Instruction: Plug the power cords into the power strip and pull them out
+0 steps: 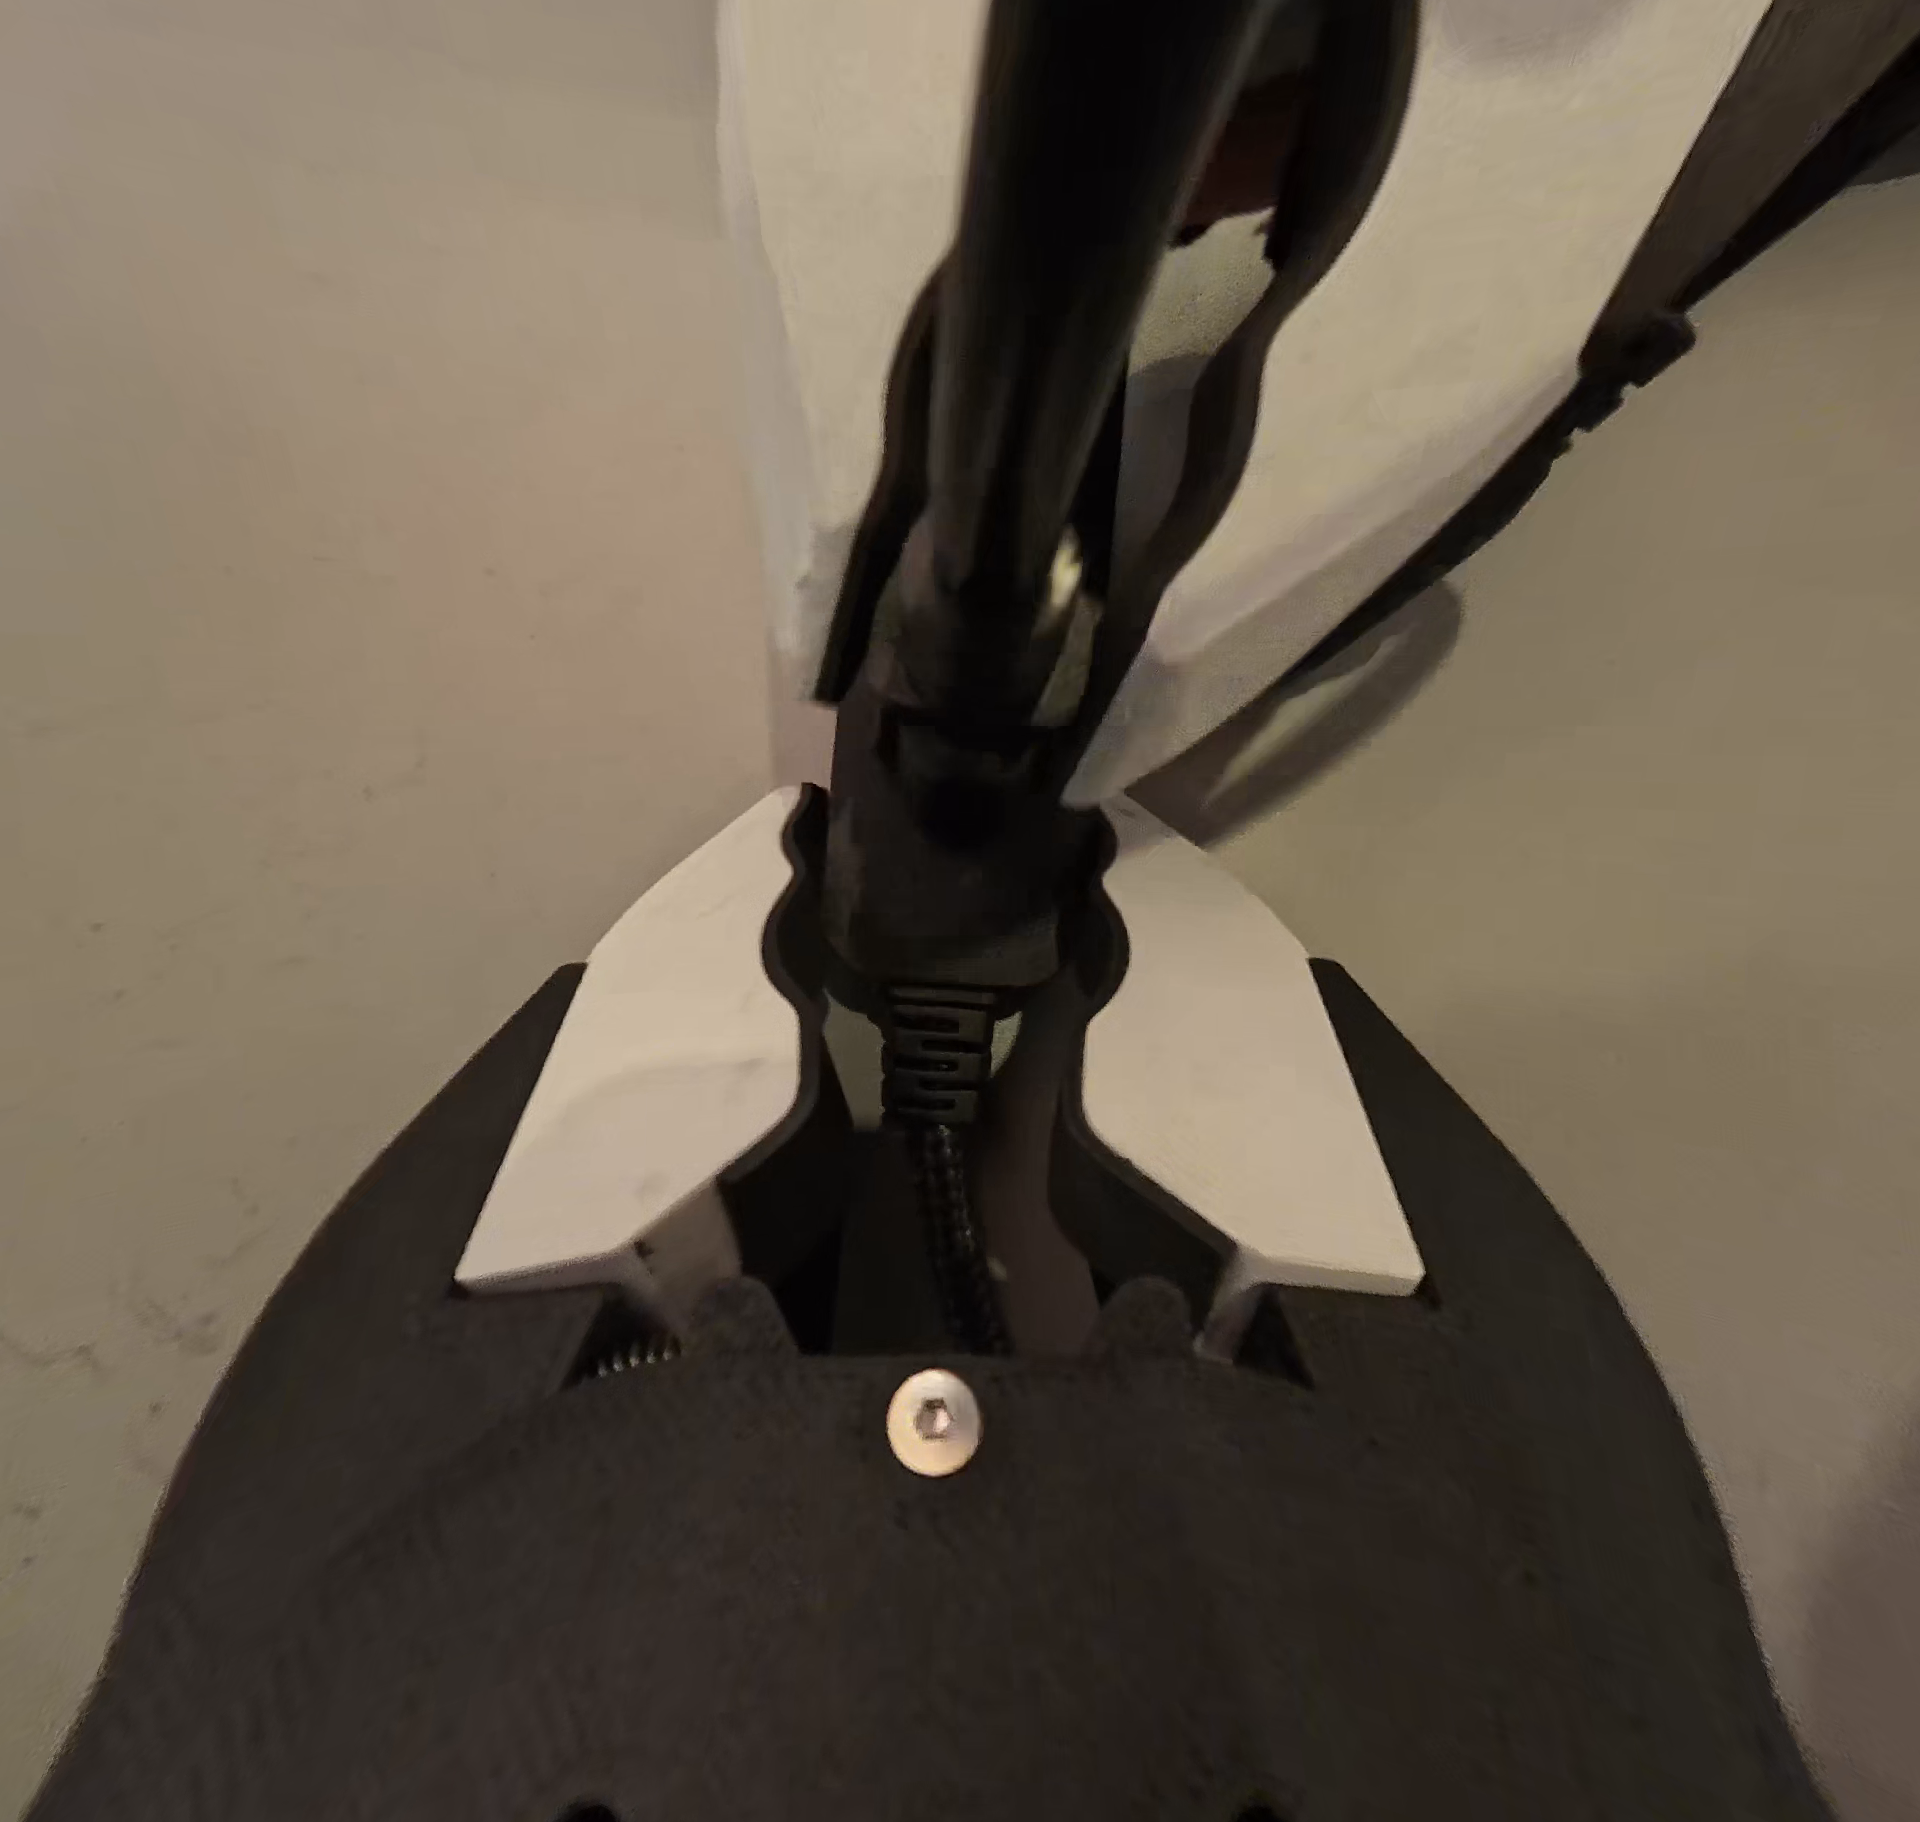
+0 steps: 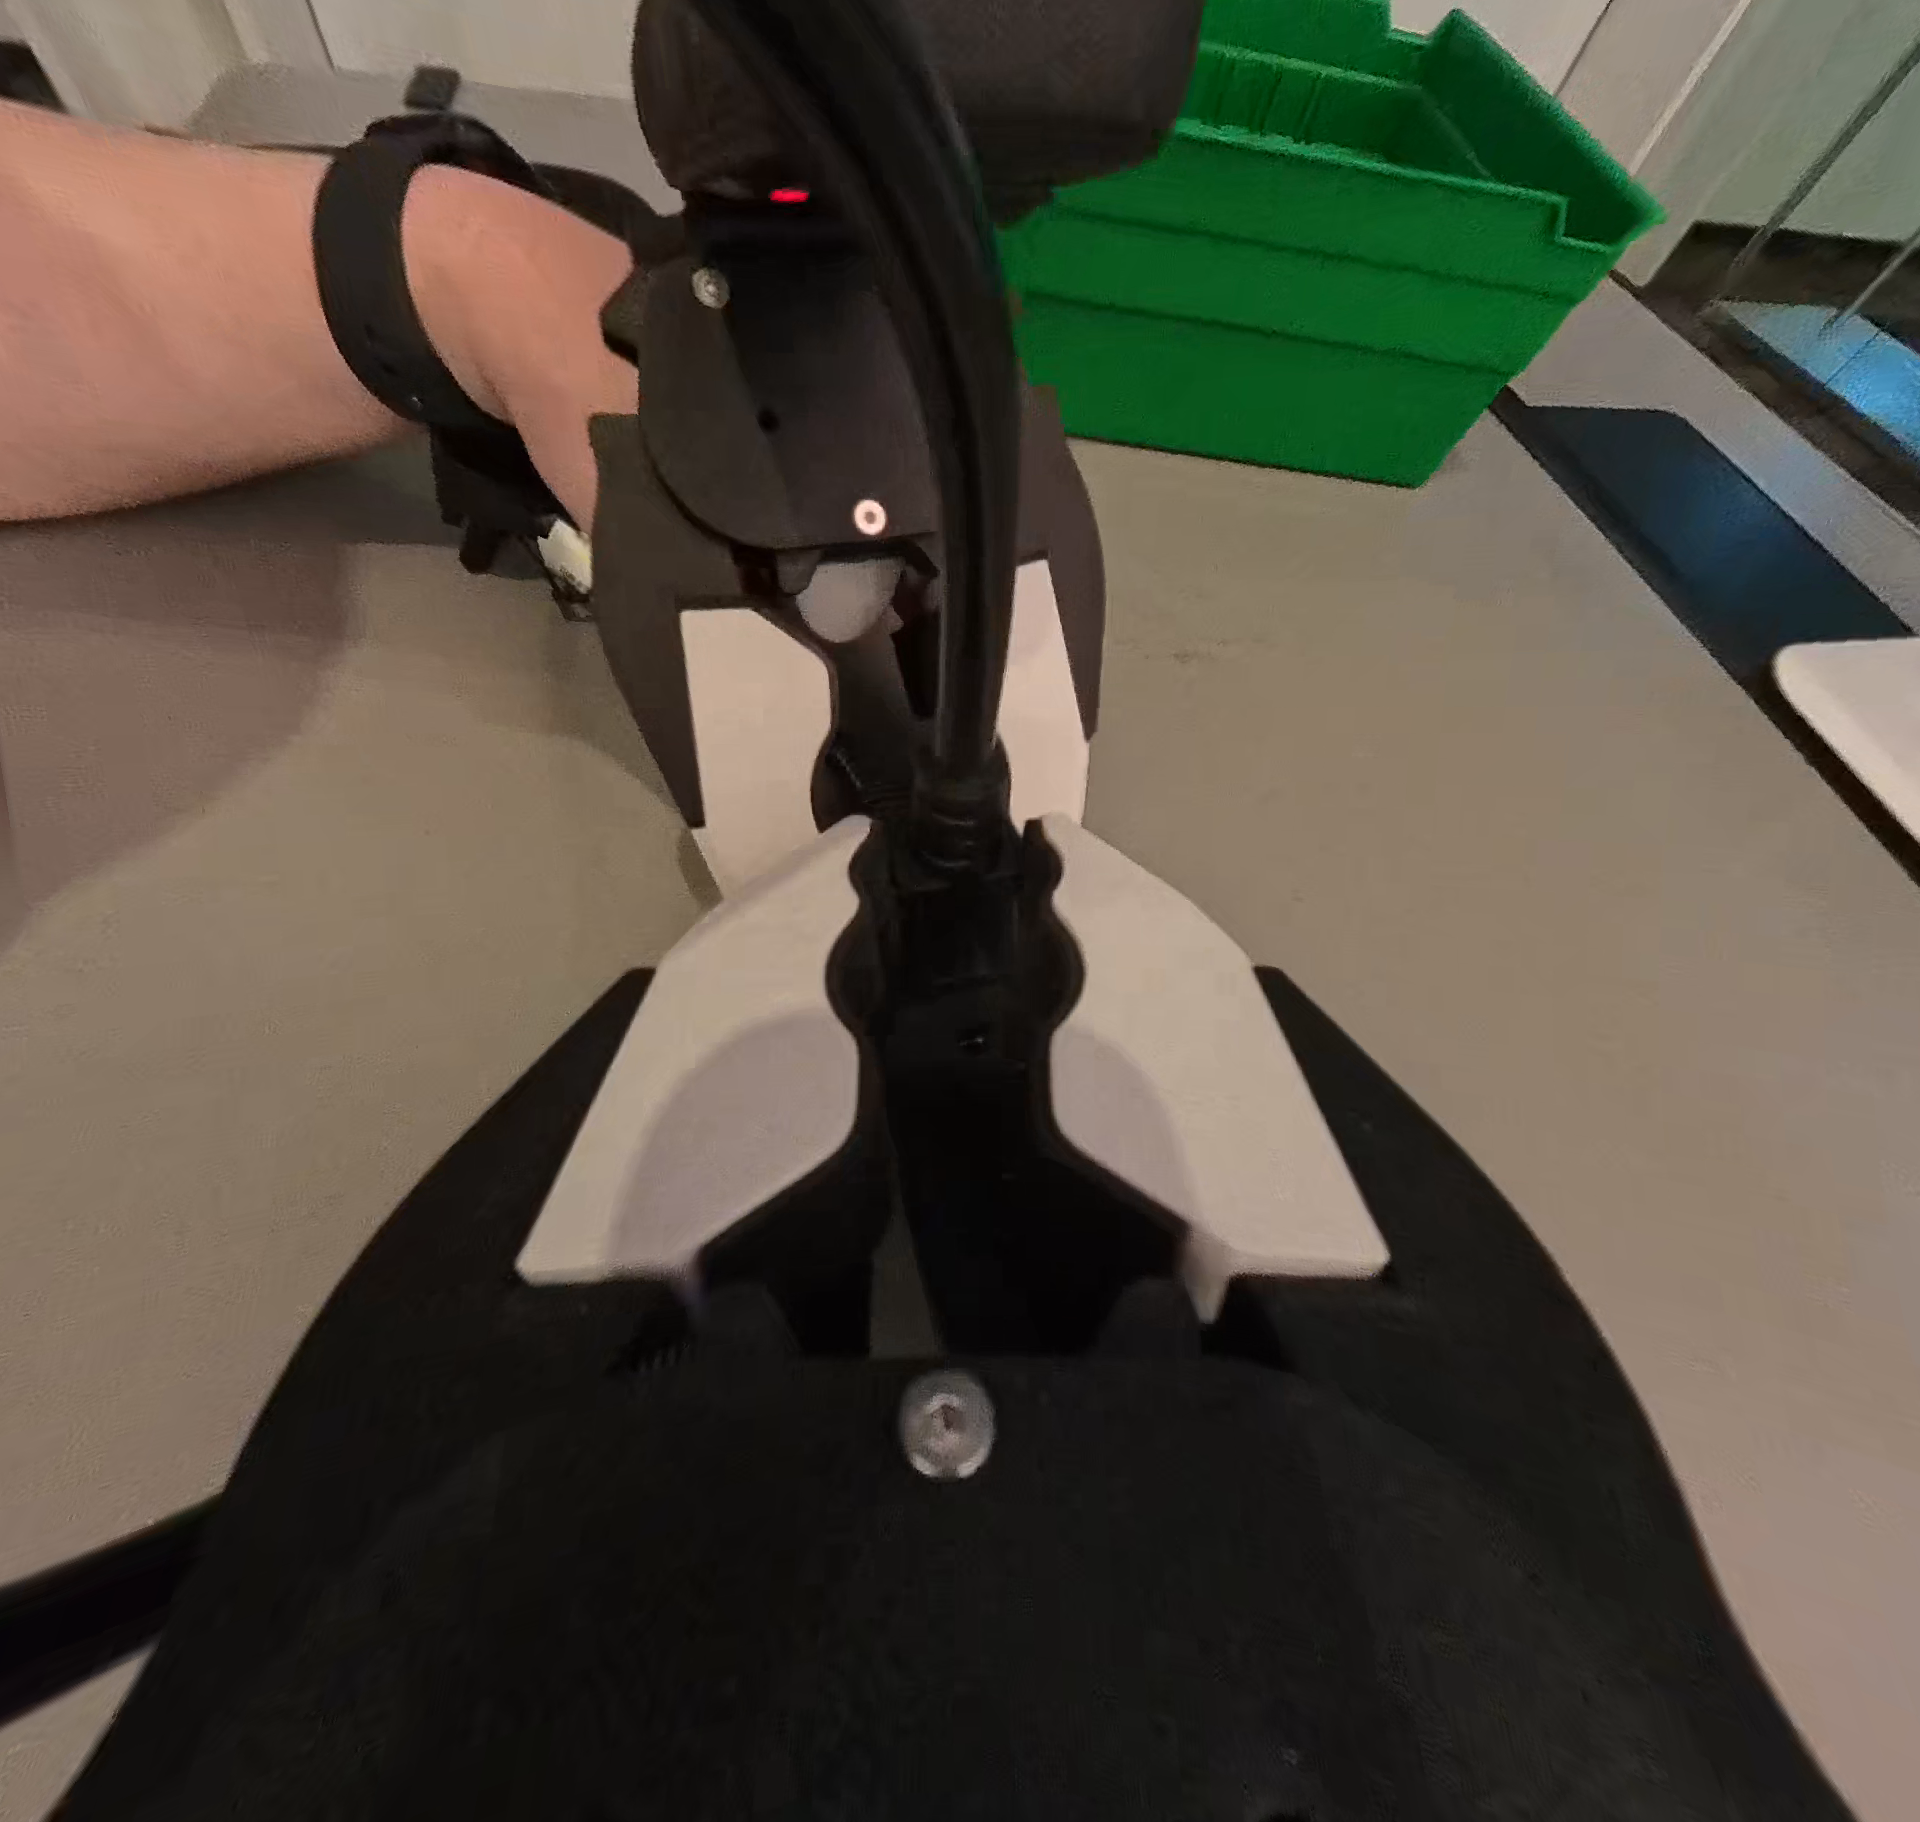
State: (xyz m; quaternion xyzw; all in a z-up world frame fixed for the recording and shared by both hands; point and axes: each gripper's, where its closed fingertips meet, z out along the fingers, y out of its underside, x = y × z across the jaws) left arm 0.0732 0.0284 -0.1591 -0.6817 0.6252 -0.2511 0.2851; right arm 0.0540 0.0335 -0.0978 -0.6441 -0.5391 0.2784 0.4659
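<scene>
While both claws are clamped on black plugs, nose to nose, the join needs a straight line

Because the left gripper [image 1: 940, 837] is closed tight on a black plug body [image 1: 935, 910], its ribbed collar and braided cord [image 1: 956, 1232] running back between the fingers, any twist of the wrist would go straight into the join. The right gripper [image 2: 951, 858] is likewise closed on a second black plug [image 2: 956, 951], whose thick cable [image 2: 935, 370] arches up and away over it. The two plugs meet tip to tip above the grey table [image 2: 1455, 837]; whether they are seated in each other or just parting is hidden by the fingers. No power strip can be made out in either view.

My judgement: keep both claws on one axis, move only along it, and hold the grip near the plug bodies, not on the cords.

A hand [image 2: 520, 318] with a black wristband [image 2: 364, 266] holds the left tool. Stacked green bins [image 2: 1299, 318] stand behind and a white object [image 2: 1860, 723] lies at the table's right edge, both well apart. The arching cable is the likeliest thing to snag
</scene>
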